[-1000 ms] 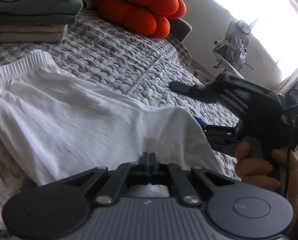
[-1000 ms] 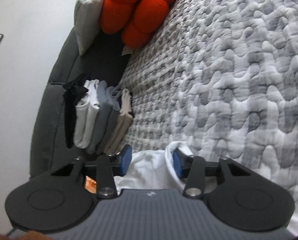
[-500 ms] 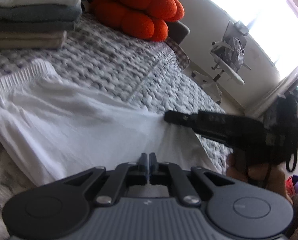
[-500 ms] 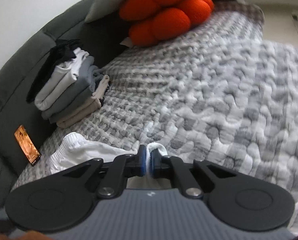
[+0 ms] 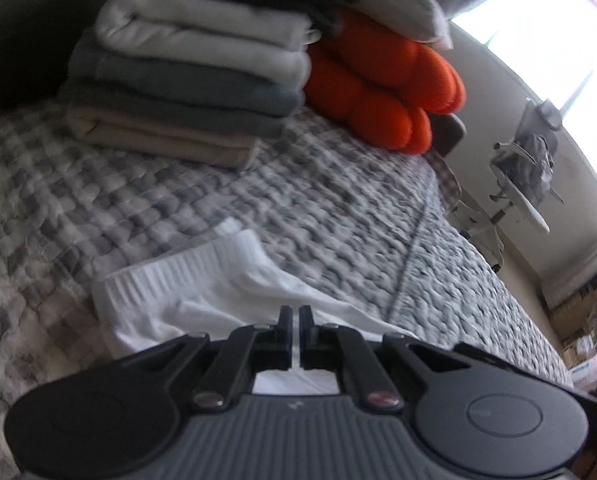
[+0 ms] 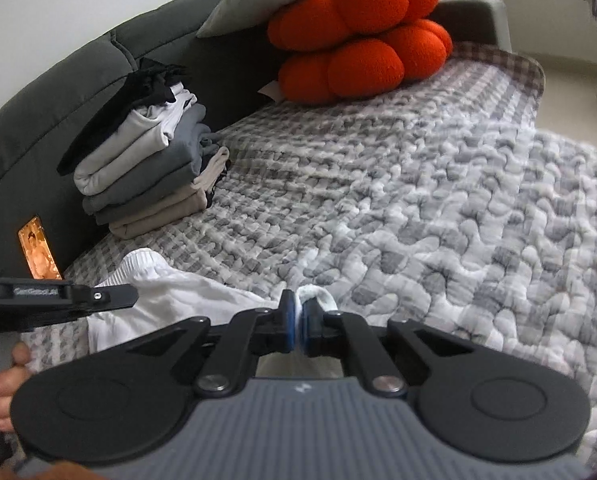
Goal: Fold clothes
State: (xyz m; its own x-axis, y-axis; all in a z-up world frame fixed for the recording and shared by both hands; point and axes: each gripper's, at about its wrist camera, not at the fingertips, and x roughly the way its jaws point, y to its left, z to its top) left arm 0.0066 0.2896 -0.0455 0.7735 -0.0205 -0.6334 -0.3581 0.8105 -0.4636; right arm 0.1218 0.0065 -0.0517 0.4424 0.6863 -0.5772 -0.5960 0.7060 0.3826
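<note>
Both claws closed on one white garment (image 5: 226, 304) lying on the quilted bed (image 6: 438, 200), ribbed waistband toward the stack of folded clothes (image 6: 146, 176). Right claw (image 6: 297, 320) pinched tight on a rolled edge of the white cloth, fabric visibly squeezed between the blue pads (image 6: 288, 326). Left claw (image 5: 294, 322) shut to a thin slit; white cloth directly under and behind it, probably a thin layer gripped, but hard to confirm in this blurred view.

Risks from here, as a judgement only:
- Thin grip on the left side slipping out during the lift, leaving a crooked fold.
- Only the top layer caught, so the garment opening instead of folding.
- Uneven pull between the two claws, twisting the waistband.
- Carrying too far and disturbing the folded stack or the orange cushion (image 6: 358, 40).
</note>
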